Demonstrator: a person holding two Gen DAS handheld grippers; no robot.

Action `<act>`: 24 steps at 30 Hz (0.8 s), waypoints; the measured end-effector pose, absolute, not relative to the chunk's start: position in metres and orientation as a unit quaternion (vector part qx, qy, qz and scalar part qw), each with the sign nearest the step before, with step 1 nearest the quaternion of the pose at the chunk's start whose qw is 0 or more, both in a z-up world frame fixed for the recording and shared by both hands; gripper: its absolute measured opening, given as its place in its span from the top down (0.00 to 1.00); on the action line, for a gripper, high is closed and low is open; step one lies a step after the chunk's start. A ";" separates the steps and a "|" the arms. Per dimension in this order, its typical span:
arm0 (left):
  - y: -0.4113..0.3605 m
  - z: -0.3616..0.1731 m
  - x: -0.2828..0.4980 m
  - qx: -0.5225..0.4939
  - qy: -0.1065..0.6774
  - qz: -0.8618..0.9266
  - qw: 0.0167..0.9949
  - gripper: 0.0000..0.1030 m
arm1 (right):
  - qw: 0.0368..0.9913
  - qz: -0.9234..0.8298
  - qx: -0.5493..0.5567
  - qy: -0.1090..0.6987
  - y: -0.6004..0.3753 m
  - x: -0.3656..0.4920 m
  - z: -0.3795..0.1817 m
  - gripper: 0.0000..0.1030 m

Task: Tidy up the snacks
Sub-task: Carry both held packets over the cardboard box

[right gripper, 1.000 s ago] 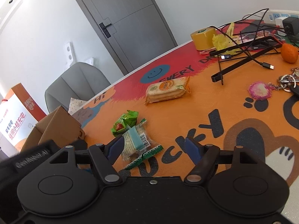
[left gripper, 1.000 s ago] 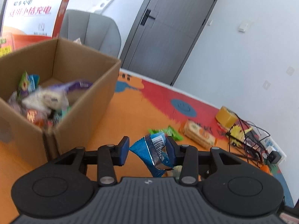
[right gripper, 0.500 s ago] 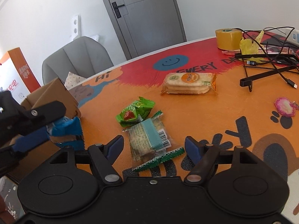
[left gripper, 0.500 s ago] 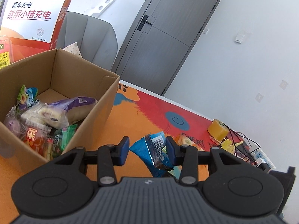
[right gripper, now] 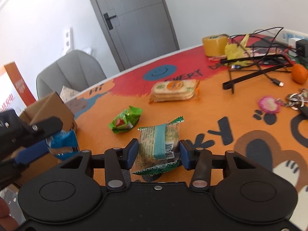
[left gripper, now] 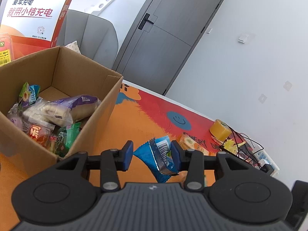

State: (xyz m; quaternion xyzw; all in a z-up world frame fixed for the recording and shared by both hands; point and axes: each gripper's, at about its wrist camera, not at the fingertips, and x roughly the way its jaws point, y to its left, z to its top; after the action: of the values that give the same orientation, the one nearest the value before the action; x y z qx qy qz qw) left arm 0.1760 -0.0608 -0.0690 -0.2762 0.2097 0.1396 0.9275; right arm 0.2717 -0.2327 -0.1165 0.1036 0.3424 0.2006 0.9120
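My left gripper (left gripper: 152, 155) holds a blue snack packet (left gripper: 156, 157) above the orange mat, just right of the open cardboard box (left gripper: 90, 73) that contains several snacks. It also shows in the right wrist view (right gripper: 63, 144) at left. My right gripper (right gripper: 158, 155) has its pads on both sides of a clear packet with a teal band (right gripper: 159, 146) on the mat. A green packet (right gripper: 126, 121) and a cracker pack (right gripper: 174, 90) lie beyond it.
A yellow tape roll (right gripper: 214, 45), black cables and a stand (right gripper: 256, 65), an orange fruit (right gripper: 299, 74) and a pink keychain (right gripper: 269, 105) lie at the right. A grey chair (left gripper: 90, 36) and an orange sign (left gripper: 36, 9) stand behind the box.
My right gripper has come down and closed around the teal-banded packet. My left gripper has lifted with the blue packet and moved nearer the box.
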 end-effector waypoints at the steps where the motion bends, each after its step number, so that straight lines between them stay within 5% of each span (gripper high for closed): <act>1: -0.061 -0.068 0.174 -0.276 0.208 0.140 0.928 0.60 | 0.913 0.200 0.107 0.338 -0.235 0.270 -0.113 0.55; 24: 0.001 -0.008 0.119 -0.268 0.146 0.159 0.939 0.60 | 0.918 0.275 0.137 0.249 -0.192 0.229 -0.040 0.55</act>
State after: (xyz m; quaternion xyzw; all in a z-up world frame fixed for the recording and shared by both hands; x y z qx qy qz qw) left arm 0.1191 0.0012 -0.0079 -0.2684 0.1457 0.1594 0.9388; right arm 0.2290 -0.1921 -0.0400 0.1371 0.2489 0.2754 0.9184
